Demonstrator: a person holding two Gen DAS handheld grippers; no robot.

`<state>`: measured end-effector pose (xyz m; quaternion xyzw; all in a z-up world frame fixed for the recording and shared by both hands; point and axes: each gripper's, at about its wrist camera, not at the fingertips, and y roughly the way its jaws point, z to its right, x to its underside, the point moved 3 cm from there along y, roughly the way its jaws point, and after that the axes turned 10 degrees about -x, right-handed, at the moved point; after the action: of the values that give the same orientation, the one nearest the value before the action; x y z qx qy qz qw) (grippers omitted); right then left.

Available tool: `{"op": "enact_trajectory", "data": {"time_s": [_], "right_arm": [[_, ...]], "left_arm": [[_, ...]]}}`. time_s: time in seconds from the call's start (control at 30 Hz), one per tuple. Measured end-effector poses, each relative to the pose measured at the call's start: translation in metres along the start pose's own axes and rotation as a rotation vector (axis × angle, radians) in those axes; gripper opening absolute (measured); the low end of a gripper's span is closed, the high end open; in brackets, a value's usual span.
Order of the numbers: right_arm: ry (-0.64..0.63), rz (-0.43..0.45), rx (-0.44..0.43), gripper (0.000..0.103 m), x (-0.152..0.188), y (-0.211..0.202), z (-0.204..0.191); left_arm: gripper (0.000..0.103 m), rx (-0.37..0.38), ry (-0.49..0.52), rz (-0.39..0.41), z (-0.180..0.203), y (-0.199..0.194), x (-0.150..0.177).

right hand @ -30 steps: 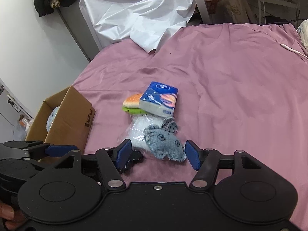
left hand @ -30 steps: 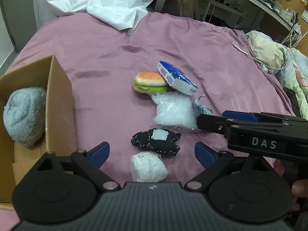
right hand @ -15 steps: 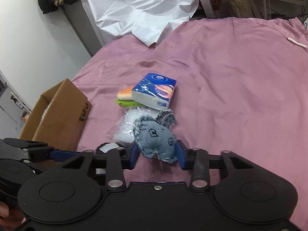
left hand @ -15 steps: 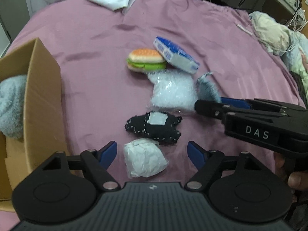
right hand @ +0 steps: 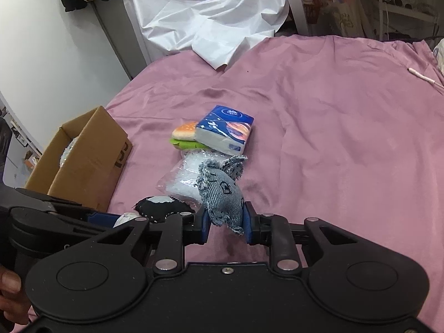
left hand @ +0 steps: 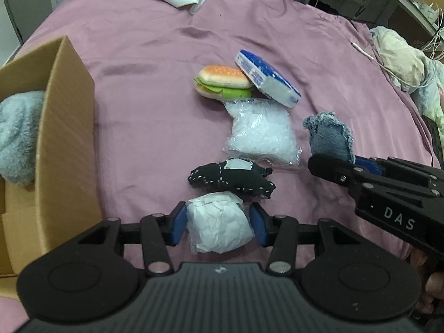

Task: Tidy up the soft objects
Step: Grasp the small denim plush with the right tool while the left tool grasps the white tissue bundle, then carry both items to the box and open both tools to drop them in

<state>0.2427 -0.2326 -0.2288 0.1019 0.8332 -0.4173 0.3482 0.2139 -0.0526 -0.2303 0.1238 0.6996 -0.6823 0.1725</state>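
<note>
Left gripper [left hand: 217, 227], bottom centre, is clamped on the white paper-wrapped bundle [left hand: 219, 229]. Right gripper [right hand: 225, 223] is clamped on the denim plush [right hand: 223, 195], lower centre. Cardboard box [left hand: 66, 149] stands at frame left.

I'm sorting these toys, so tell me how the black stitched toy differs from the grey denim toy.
The black stitched toy lies flat on the bedspread, ungripped; the grey denim toy is clamped in the right tool. The black one has white stitching and a white patch; the denim one has frayed edges. Both are small fabric pieces.
</note>
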Motion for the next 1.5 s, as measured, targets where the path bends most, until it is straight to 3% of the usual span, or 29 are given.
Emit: {"op": "enact_trajectory", "data": {"time_s": [0.5,0.83,1.1,1.5], "right_arm": [[-0.054,0.054,-0.006,0.023,-0.011,-0.024,-0.045],[-0.105,0.073,-0.001,0.024,-0.019,-0.029,-0.082],[-0.17,0.092,-0.016,0.024,-0.03,-0.024,-0.118],[-0.247,0.081,-0.073,0.023,-0.044,-0.001,-0.167]], "left_arm": [[0.048,0.045,-0.061,0.161,-0.023,-0.055,0.002],[0.048,0.029,-0.118,0.266,-0.053,-0.087,0.006],[0.048,-0.008,-0.159,0.349,-0.087,-0.109,0.007],[0.048,-0.074,-0.272,0.38,-0.167,-0.121,0.018]]}}
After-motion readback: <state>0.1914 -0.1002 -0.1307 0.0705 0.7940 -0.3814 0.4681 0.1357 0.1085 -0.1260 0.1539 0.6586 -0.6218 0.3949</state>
